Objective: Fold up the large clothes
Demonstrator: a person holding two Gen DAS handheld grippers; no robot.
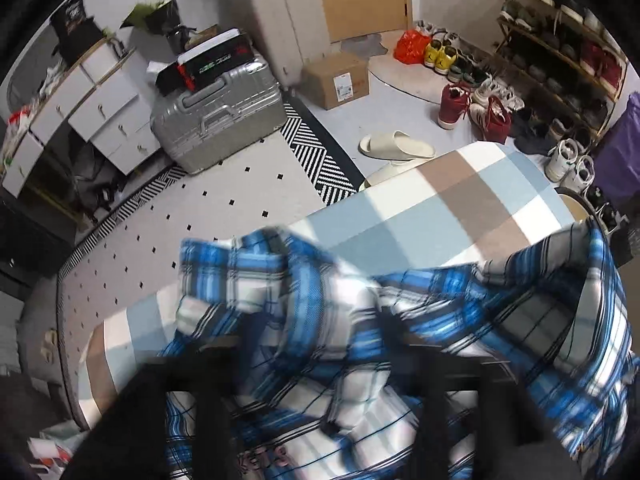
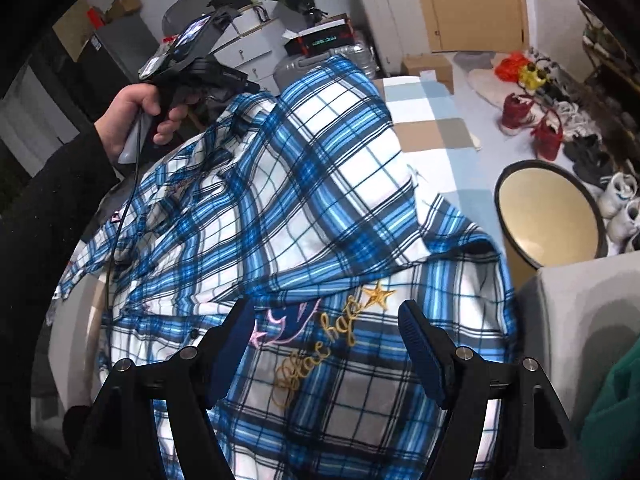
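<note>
One plaid shirt (image 2: 304,184), two grippers (image 2: 326,344) (image 1: 320,412), one hand (image 2: 132,120), two slides (image 1: 396,145), one cardboard box (image 1: 336,80), one bin (image 2: 552,216).

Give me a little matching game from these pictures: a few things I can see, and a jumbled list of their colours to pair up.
Things:
1. plaid shirt
2. suitcase lying flat
3. high-top sneakers
4. slide sandal

Colours:
A. cream
B. silver
C. blue and white
D. red

Pairs: 1-C, 2-B, 3-D, 4-A
</note>
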